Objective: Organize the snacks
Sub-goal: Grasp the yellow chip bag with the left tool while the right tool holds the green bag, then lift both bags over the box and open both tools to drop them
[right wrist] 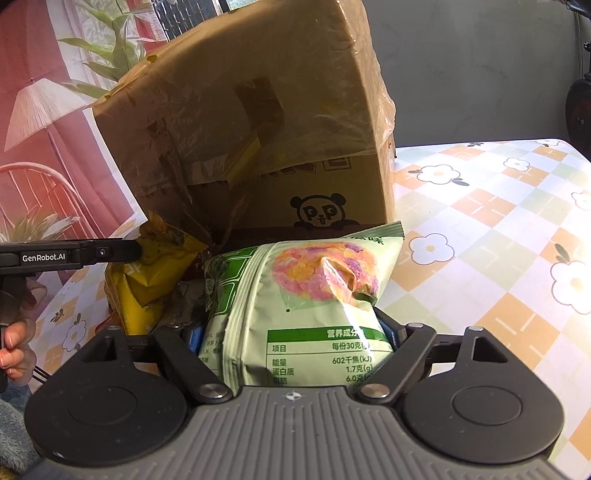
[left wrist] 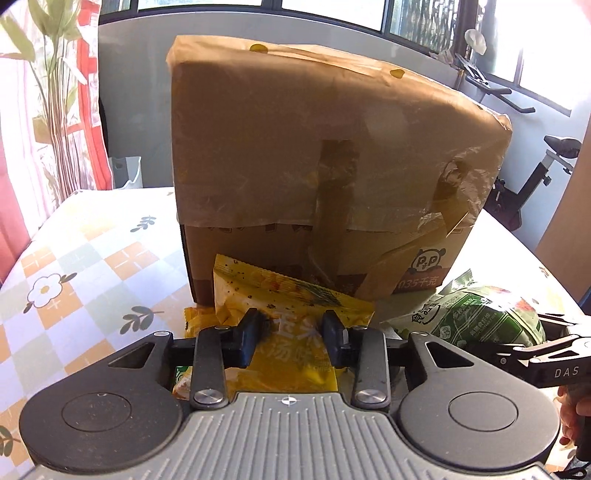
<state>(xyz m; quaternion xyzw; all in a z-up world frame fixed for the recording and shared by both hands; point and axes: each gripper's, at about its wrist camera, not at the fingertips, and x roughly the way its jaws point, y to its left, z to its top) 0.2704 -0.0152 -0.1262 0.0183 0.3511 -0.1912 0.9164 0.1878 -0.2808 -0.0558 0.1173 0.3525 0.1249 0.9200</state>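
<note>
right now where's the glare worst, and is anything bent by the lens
Left wrist view: the tablecloth right of the cardboard box is blown out white, and the box edges bow. Right wrist view: glare streaks the green snack bag; the box face is shadowed.

Flower-print checked tablecloth (left wrist: 85,258), red patterned curtain (left wrist: 88,110), exercise bike (left wrist: 532,184) by the windows (left wrist: 424,18).

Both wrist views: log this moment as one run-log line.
left gripper: shut on yellow snack bag | right gripper: around green snack bag, grip unclear | cardboard box: behind both
</note>
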